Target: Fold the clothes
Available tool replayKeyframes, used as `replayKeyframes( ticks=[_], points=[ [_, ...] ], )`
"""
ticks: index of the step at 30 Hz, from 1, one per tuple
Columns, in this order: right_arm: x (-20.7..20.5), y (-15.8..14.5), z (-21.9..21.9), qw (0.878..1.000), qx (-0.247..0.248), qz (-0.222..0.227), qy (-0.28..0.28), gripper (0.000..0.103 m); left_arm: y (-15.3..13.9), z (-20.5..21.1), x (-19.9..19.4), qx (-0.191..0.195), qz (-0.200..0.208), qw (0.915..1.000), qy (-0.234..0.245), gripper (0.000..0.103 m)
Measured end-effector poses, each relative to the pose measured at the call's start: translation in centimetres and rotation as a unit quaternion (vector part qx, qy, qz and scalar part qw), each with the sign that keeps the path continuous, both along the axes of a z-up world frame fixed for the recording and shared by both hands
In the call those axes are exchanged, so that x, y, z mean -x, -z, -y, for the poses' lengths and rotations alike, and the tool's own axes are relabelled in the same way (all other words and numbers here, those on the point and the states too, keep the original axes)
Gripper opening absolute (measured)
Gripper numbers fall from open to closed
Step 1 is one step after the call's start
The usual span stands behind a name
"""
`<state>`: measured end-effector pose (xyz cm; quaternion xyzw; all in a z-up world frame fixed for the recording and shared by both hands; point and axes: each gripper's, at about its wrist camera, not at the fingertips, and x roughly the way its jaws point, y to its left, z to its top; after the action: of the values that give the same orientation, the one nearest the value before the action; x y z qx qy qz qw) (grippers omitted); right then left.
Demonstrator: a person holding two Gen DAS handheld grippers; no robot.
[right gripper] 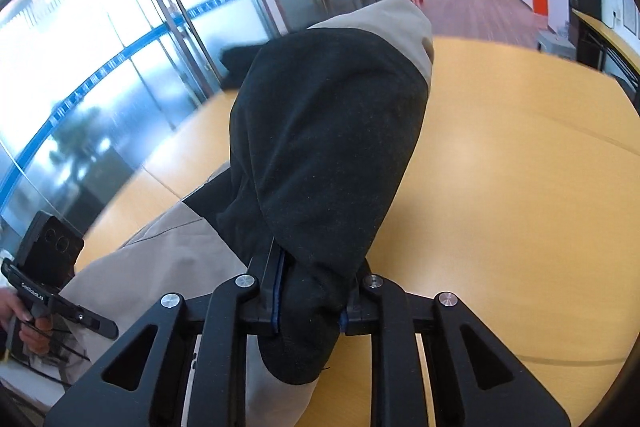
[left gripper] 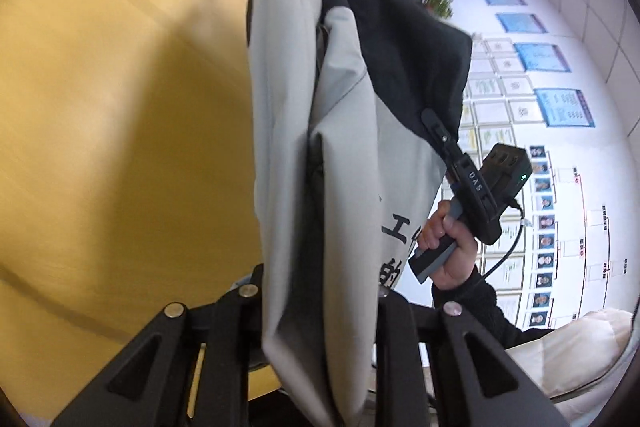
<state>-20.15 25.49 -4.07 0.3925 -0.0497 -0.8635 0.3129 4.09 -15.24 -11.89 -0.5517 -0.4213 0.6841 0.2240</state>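
A light grey garment (left gripper: 288, 155) with a black shoulder panel (left gripper: 400, 39) and black printed characters hangs in the air above the yellow table (left gripper: 120, 147). My left gripper (left gripper: 320, 291) is shut on its grey edge, and the cloth covers the fingertips. At the right, a hand holds my right gripper (left gripper: 436, 131), which is shut on the black panel. In the right wrist view the black cloth (right gripper: 328, 147) is pinched in my right gripper (right gripper: 312, 291) and drapes forward over it. My left gripper (right gripper: 100, 325) shows at the lower left, on the beige-grey part (right gripper: 168, 259).
The table top (right gripper: 520, 187) stretches wide under the garment. A dark bundle (right gripper: 240, 61) lies at its far edge by a glass partition (right gripper: 120, 47). A wall of framed papers (left gripper: 540, 147) stands to the right, and a person's pale clothing (left gripper: 580, 355) is at the lower right.
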Motion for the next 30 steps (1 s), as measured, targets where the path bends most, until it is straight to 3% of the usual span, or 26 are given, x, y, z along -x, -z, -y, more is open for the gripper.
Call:
replayKeyframes(
  ticks=[6,10,15,20,24,27,30],
  points=[
    [4.5,-4.1,9.2,0.998,0.054,-0.017,-0.026,0.017,-6.8,9.1,5.7,0.056,-0.048,0.9971,-0.019,0.020],
    [9.3,-3.8,18.0,0.996,0.083,-0.004,-0.038,0.017,-7.6,17.5,11.5,0.082,-0.048,0.9950,-0.030,0.021],
    [15.6,1.1,29.4,0.994,0.098,0.025,-0.034,0.017,-4.4,27.7,20.7,0.101,-0.026,0.9943,-0.022,0.021],
    [23.2,7.2,38.9,0.994,0.089,0.054,-0.022,0.017,1.7,33.7,30.4,0.115,0.016,0.9929,-0.028,0.021],
    [28.2,10.9,44.2,0.995,0.053,0.081,-0.012,0.018,5.2,34.6,36.2,0.117,0.042,0.9920,-0.019,0.023],
    [29.9,12.5,43.3,0.994,0.053,0.094,0.007,0.020,5.9,34.2,39.3,0.100,0.038,0.9940,-0.025,0.027],
    [30.6,13.2,43.6,0.995,0.027,0.099,0.007,0.027,5.9,32.1,41.6,0.123,0.048,0.9912,-0.006,0.035]
  ],
)
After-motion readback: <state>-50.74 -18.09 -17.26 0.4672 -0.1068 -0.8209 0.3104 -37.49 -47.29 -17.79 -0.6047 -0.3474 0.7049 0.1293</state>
